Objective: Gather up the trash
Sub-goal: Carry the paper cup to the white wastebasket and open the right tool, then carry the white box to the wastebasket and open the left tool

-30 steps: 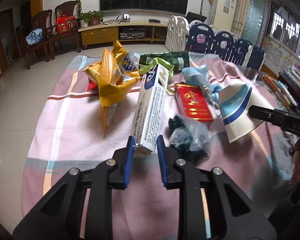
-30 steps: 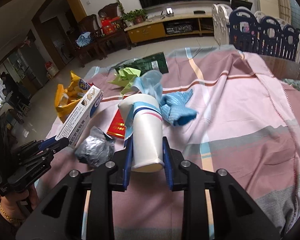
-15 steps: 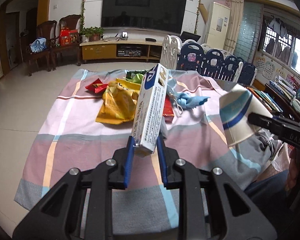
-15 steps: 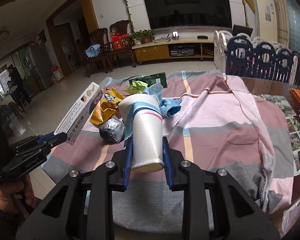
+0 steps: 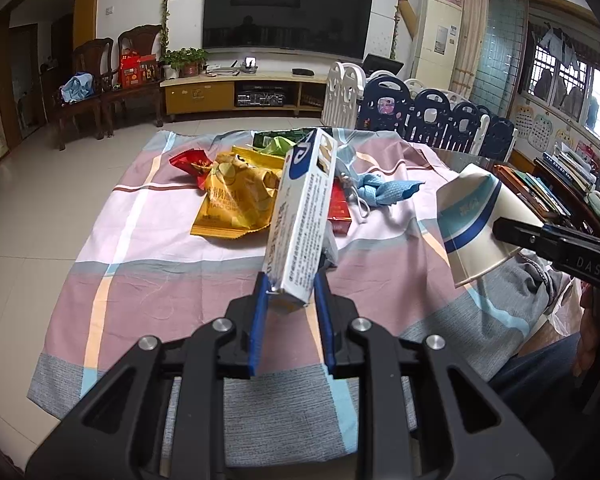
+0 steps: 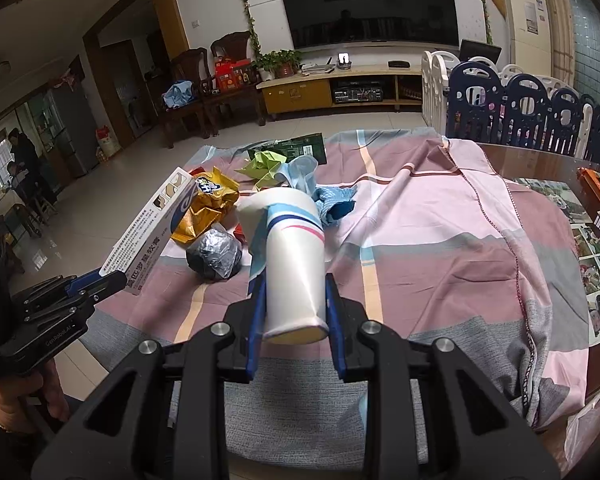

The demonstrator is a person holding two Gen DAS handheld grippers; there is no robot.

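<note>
Two grippers: both raised above the near edge of the pink-and-grey checked tablecloth [image 6: 440,216].
Left gripper [image 5: 291,300]: clamped on the lower end of a long white-and-blue cardboard box [image 5: 304,216], tilted toward 1 o'clock.
Right gripper [image 6: 294,312]: clamped on the base of a white paper cup with blue stripes [image 6: 290,264], mouth toward 11 o'clock.
Still on cloth: yellow snack bag [image 5: 236,200], red wrapper [image 5: 190,160], light-blue rag [image 5: 384,190], silver-black crumpled bag [image 6: 214,254], green wrappers [image 6: 266,164].
In the way: nothing between the grippers.
</note>
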